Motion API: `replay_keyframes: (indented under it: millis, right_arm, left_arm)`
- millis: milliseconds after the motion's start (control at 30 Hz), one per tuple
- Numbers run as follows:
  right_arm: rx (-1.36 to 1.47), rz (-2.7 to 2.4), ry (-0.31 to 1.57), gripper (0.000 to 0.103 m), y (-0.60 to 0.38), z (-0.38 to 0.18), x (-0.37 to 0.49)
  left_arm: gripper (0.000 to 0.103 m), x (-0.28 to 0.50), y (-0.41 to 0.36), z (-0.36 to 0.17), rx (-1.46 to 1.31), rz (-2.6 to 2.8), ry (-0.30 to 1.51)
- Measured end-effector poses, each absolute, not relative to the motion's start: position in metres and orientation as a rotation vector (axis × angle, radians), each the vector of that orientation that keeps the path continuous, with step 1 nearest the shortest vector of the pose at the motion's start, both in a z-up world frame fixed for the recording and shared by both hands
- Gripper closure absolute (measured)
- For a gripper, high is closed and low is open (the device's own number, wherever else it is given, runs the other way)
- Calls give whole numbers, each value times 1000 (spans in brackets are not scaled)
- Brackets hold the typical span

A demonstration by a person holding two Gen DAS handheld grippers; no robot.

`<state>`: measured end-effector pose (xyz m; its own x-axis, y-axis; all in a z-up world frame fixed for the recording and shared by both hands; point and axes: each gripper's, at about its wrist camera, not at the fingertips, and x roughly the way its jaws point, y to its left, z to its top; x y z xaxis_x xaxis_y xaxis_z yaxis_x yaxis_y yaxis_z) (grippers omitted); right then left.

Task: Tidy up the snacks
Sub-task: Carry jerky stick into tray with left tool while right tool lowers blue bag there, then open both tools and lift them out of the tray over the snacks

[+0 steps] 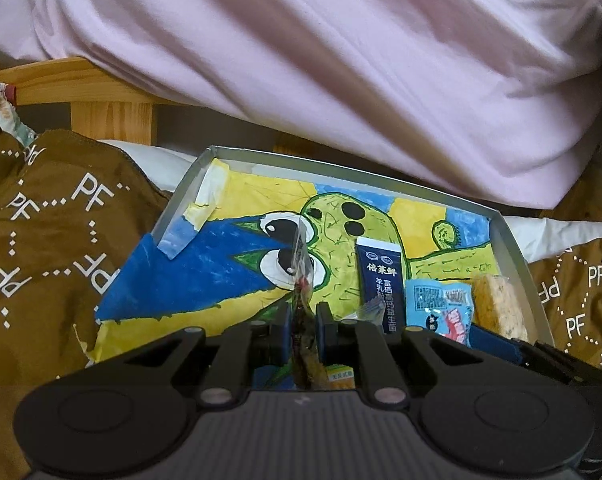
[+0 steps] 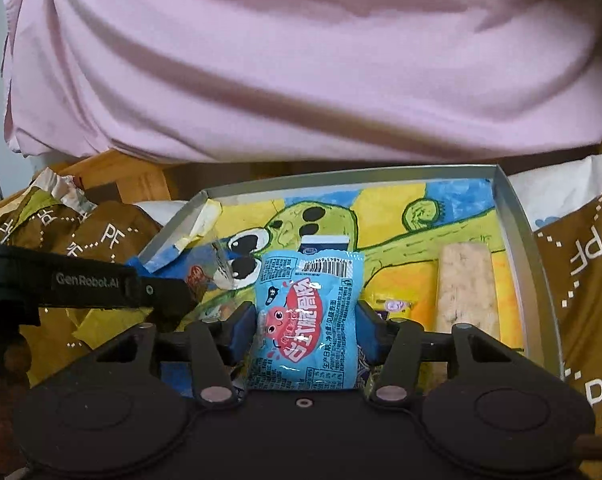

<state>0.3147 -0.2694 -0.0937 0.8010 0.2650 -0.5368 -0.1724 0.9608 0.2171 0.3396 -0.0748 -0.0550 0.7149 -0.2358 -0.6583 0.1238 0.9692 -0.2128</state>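
painted tray [image 2: 529, 240] on brown patterned cloth [image 1: 57, 216], pink fabric [image 2: 301, 60] behind

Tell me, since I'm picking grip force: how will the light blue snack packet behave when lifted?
The light blue snack packet is glossy, creased film, so probably floppy and somewhat slippery. It looks thin, likely light. The right gripper brackets its middle, so its ends may droop.

Tray [image 1: 517, 252] left half bare, painted liner [image 1: 173, 276] open for entry. Right side crowded: navy sachet [image 1: 381, 276], blue packet [image 2: 305, 320], rice bar [image 1: 499, 304] against right wall. Pink shirt [image 1: 341, 80] overhangs far rim. Brown bag [image 1: 53, 216] crowds left wall.
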Motion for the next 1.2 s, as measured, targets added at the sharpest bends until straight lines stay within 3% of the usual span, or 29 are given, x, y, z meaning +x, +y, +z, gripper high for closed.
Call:
replay_keyframes:
  millis: [100,167,333,533,633,733,1200]
  right_arm:
    - [156,229,596,44,-269,-94,314]
    - [147,223,591,42,-269,-91,312]
    - [155,206,551,24,-274,-75,303]
    - [148,187,496,13,-281,-48,282]
    - [139,187,450,3,-283,-31,265]
    - [108,181,405,1,-283,-13,247]
    - [145,138,326,1,-300,36,151]
  left_arm:
    - [88,339,-75,-55,-162,-200,754]
    - [81,337,-74,-54,-171,-198,754]
    - [49,326,-71,-42,-165,-190,734]
    - [22,301,-58,-14,-170,-155,657]
    - [13,284,-51,2,-166,-132,604]
    - [3,264,-46,15,-163,-118,548]
    - [0,167,-39,55,-108,-94,424]
